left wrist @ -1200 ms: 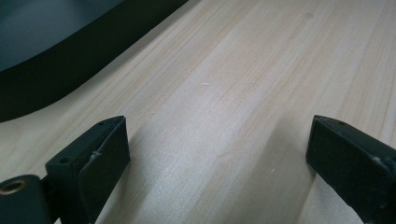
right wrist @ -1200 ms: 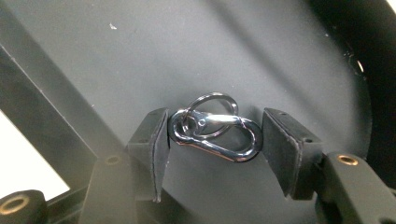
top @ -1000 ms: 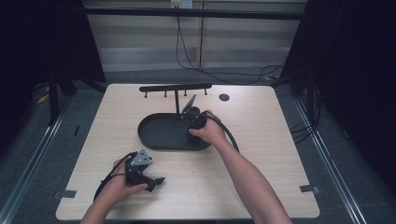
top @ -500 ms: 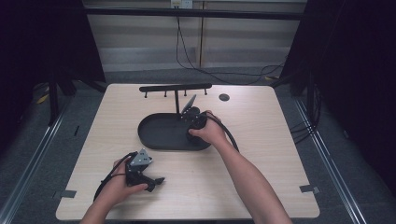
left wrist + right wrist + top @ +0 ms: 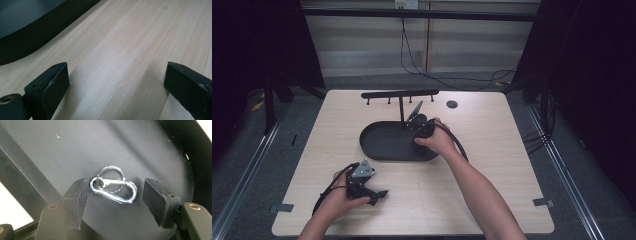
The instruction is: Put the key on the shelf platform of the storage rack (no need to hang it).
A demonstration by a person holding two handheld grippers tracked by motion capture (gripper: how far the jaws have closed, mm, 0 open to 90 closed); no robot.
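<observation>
The carabiner [image 5: 113, 189], with a key ring [image 5: 111, 173] through one end, lies flat on the floor of the black tray [image 5: 382, 142], near the tray's right end. The tray stands in the middle of the worktop [image 5: 492, 185], and a black hook rack [image 5: 400, 93] rises just behind it, toward the far edge.

The right claw [image 5: 115, 198] hangs over the carabiner. Its jaws have just been opening; now they stand apart on both sides of the clip, and the pads do not press it. So I judge the carabiner was just put down in the tray, or the grasp is not yet made; the pictures do not settle which.

The left claw [image 5: 116, 80] rests near the front-left corner, spread wide over bare wood, holding nothing.
</observation>
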